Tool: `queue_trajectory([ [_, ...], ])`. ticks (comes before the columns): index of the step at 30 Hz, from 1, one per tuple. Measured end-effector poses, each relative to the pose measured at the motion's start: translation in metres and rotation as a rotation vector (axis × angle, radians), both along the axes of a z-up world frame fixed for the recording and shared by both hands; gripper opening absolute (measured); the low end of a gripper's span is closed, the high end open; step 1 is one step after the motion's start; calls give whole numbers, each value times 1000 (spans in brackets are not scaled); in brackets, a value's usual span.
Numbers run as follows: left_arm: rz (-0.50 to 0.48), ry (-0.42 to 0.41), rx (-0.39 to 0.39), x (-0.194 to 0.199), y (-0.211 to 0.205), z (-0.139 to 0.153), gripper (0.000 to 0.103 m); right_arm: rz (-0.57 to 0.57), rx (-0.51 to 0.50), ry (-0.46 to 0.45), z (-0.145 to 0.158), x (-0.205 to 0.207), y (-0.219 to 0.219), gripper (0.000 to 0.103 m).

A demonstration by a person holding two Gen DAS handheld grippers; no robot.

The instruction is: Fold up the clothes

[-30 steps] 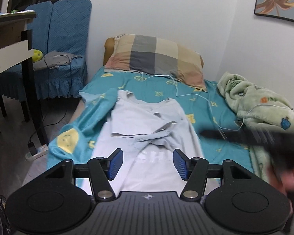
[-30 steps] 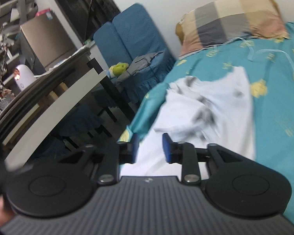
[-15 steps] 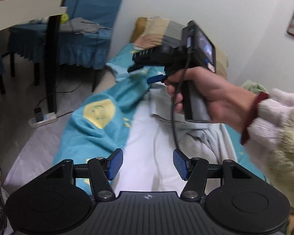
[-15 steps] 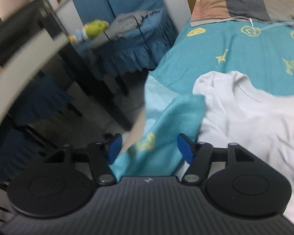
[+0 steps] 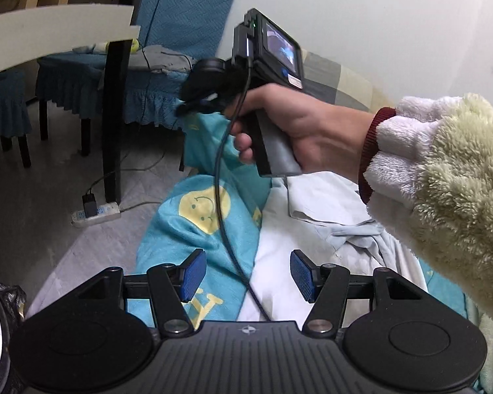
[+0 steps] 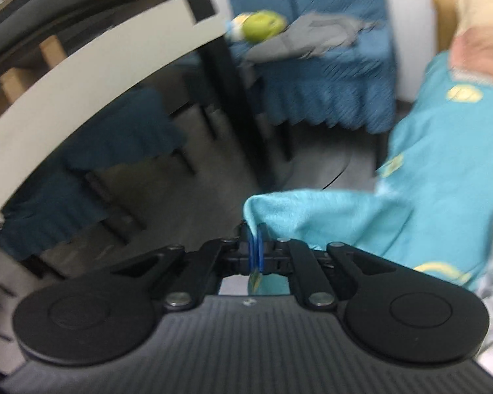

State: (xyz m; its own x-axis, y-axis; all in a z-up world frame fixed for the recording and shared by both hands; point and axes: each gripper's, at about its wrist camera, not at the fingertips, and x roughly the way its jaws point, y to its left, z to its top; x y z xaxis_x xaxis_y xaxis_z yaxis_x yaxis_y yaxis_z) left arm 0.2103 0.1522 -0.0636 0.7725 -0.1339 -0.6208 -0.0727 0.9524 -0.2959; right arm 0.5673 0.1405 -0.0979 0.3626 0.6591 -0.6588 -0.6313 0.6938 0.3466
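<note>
- My left gripper (image 5: 246,274) is spread wide with nothing in it, hanging over the edge of the bed where the teal sheet (image 5: 194,226) meets the white shirt (image 5: 299,229).
- The shirt's lying rumpled on the bed, with a pale blue-grey piece (image 5: 361,234) bunched on top of it, just past my right blue pad.
- My right hand (image 5: 299,131) shows up in the left camera, in a fuzzy cream sleeve (image 5: 443,180), gripping the handle of the other tool out over the side of the bed. Its cable (image 5: 226,216) droops down across the sheet.
- My right gripper (image 6: 256,252) is pressed together on a lifted fold of the teal sheet (image 6: 312,216), pinching it right at the edge. That view's pretty blurry.
- Off to the side there's a blue chair (image 6: 312,75) with grey clothes (image 6: 312,36) dumped on it, and a power strip (image 5: 95,212) on the floor.
</note>
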Motion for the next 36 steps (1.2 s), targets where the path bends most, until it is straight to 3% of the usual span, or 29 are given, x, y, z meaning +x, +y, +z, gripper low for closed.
queue_trajectory([
  [3, -2, 2, -19, -1, -1, -1, 59, 13, -15, -32, 8, -15, -19, 38],
  [4, -3, 1, -21, -1, -2, 0, 59, 6, -24, -37, 6, -21, -29, 41],
  [17, -58, -10, -68, -10, -13, 6, 60, -79, -137, -99, -20, -99, -159, 43],
  [20, -73, -5, -62, -9, -18, 4, 60, -94, -169, -113, -28, -116, -182, 41],
  [23, -91, 13, -46, -8, -26, 1, 59, -75, -214, -145, -37, -118, -167, 39],
  [24, -98, 18, -35, -8, -28, 0, 59, -81, -228, -161, -38, -119, -166, 32],
  [25, -108, 17, -32, -8, -30, -1, 59, -98, -243, -180, -38, -121, -168, 10],
  [26, -117, 16, -31, -8, -32, -2, 59, -121, -253, -198, -36, -120, -171, 6],
  [32, -173, -40, -117, -13, -36, -1, 60, -274, -133, -302, 10, -95, -209, 6],
  [36, -222, -81, -149, -12, -45, 1, 60, -455, -55, -288, 23, -59, -256, 6],
])
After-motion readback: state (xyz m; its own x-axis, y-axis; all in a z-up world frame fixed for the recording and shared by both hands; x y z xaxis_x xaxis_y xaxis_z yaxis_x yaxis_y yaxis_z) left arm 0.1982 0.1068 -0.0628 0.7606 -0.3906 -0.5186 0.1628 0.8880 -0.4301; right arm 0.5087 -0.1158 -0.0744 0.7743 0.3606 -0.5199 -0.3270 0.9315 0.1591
